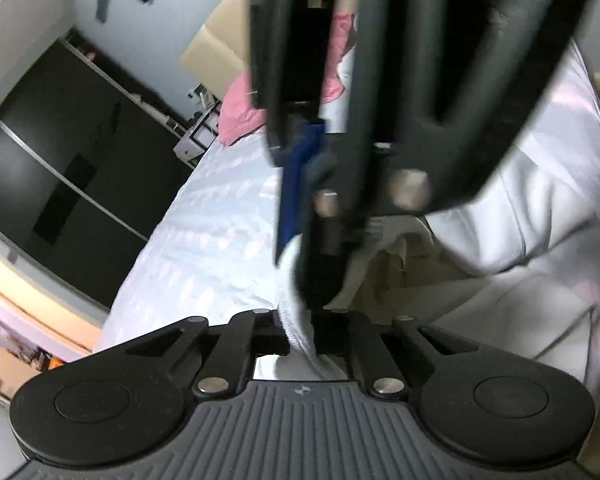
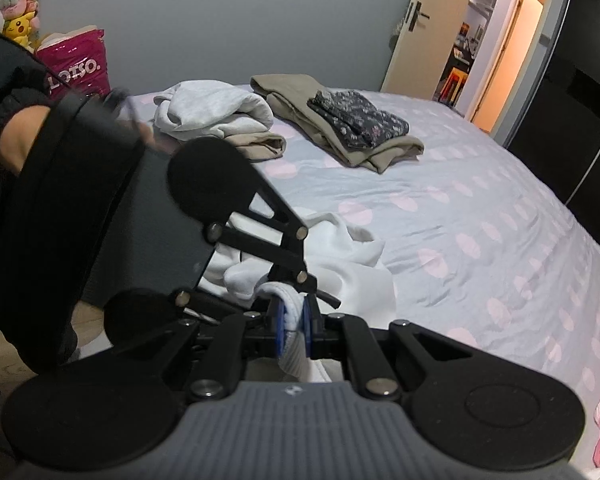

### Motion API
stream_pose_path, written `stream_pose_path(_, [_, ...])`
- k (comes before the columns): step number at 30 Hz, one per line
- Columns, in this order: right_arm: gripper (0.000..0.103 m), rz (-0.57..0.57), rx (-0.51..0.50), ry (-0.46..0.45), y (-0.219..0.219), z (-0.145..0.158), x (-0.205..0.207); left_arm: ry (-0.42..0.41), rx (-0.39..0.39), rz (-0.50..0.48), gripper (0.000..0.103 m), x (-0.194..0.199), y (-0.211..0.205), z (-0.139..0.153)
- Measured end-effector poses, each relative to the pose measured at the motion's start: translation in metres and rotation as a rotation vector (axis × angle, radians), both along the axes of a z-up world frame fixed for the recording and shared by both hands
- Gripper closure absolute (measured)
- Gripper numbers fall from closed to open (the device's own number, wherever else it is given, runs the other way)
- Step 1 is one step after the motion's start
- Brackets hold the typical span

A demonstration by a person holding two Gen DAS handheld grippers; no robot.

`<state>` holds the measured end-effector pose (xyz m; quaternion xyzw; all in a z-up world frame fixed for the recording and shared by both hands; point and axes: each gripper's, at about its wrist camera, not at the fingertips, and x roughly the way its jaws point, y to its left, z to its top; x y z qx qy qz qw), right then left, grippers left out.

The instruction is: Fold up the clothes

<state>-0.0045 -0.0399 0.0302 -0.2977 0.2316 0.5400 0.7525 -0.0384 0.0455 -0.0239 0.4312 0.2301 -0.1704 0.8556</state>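
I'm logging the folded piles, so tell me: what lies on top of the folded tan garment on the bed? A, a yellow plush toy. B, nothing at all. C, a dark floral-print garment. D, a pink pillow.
C: the right wrist view shows a dark floral-print garment folded on top of the tan garment on the bed.

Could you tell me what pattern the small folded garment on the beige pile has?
Dark with small pale flowers, clearest in the right wrist view.

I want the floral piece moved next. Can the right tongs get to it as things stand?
Probably not yet: the right tongs are shut on the white garment; the floral piece lies unobstructed across the bed.
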Motion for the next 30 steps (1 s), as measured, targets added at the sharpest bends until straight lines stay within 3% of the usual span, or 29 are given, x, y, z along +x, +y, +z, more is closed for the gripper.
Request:
stream_pose_path(3, [0.090, -0.003, 0.037, -0.009, -0.003, 0.002, 0.001, -0.026, -0.017, 0.015, 0.099, 0.004, 0.010, 0.013])
stream_pose_path(4, [0.083, -0.009, 0.057, -0.018, -0.006, 0.002, 0.002, -0.042, -0.041, 0.038, 0.099, 0.006, 0.017, 0.021])
stream_pose_path(5, [0.065, -0.020, 0.077, -0.030, -0.010, 0.002, 0.004, -0.057, -0.071, 0.063, 0.099, 0.008, 0.024, 0.030])
stream_pose_path(7, [0.042, -0.062, 0.097, -0.045, -0.019, -0.001, 0.010, -0.095, -0.150, 0.119, 0.099, 0.010, 0.043, 0.051])
stream_pose_path(11, [0.040, -0.144, 0.056, -0.056, -0.028, -0.020, 0.024, -0.165, -0.296, 0.192, 0.099, 0.010, 0.072, 0.089])
stream_pose_path(18, [0.035, -0.169, -0.157, -0.066, -0.006, -0.075, 0.029, -0.201, -0.314, 0.177, 0.099, 0.009, 0.070, 0.107])
stream_pose_path(20, [0.033, -0.142, -0.258, -0.115, -0.002, -0.089, 0.024, -0.202, -0.322, 0.174, 0.099, 0.008, 0.071, 0.109])
stream_pose_path(22, [0.035, -0.217, -0.310, -0.173, -0.008, -0.090, 0.035, -0.203, -0.339, 0.179, 0.099, 0.007, 0.075, 0.109])
stream_pose_path(27, [0.035, -0.665, -0.158, -0.208, -0.051, -0.053, 0.086, -0.200, -0.376, 0.189, 0.099, 0.007, 0.079, 0.108])
stream_pose_path(28, [0.035, -0.686, -0.128, -0.225, -0.055, -0.046, 0.086, -0.204, -0.375, 0.194, 0.099, 0.009, 0.079, 0.109])
stream_pose_path(30, [0.035, -0.589, -0.084, -0.274, -0.051, -0.038, 0.067, -0.203, -0.395, 0.209, 0.099, 0.012, 0.080, 0.112])
